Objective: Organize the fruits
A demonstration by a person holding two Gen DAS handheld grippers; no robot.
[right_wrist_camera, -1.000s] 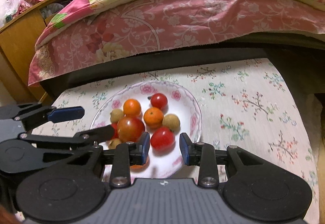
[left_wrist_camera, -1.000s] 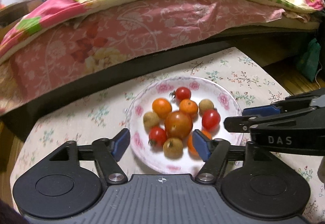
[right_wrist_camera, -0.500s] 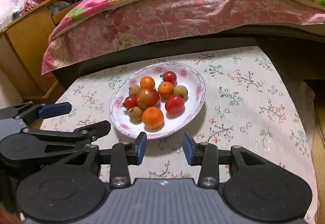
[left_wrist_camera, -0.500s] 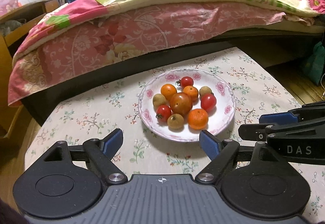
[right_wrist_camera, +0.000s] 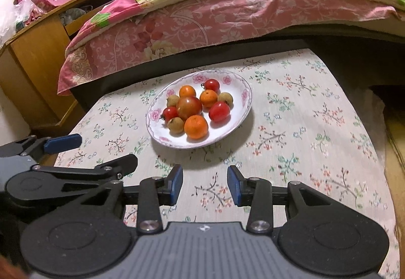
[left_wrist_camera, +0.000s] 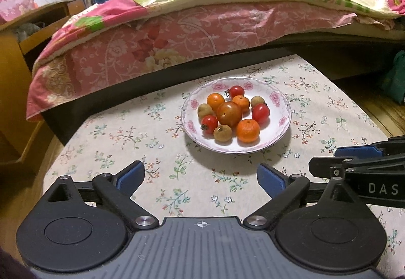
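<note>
A white plate with a pink flower rim (left_wrist_camera: 282, 104) (right_wrist_camera: 243, 91) stands on the floral tablecloth and holds several small fruits: a large brownish tomato (left_wrist_camera: 229, 114) (right_wrist_camera: 189, 107) in the middle, mandarins (left_wrist_camera: 248, 131) (right_wrist_camera: 196, 127), red cherry tomatoes (left_wrist_camera: 260, 113) (right_wrist_camera: 219, 111) and tan longans (left_wrist_camera: 222, 133) (right_wrist_camera: 175, 125). My left gripper (left_wrist_camera: 201, 176) hangs well short of the plate, its jaws opening wide with nothing between them. My right gripper (right_wrist_camera: 205, 184) also stands back from the plate, jaws parted a little and empty.
The floral tablecloth (left_wrist_camera: 121, 137) (right_wrist_camera: 303, 114) covers a small table. A bed with a pink sheet (left_wrist_camera: 177, 33) and a quilt runs along the far side. A wooden cabinet (right_wrist_camera: 33, 58) stands at the left. Each gripper shows at the other view's edge.
Both grippers have drawn back from over the plate, which now sits farther off. The left jaws have spread wider. The fruits stay on the plate.
</note>
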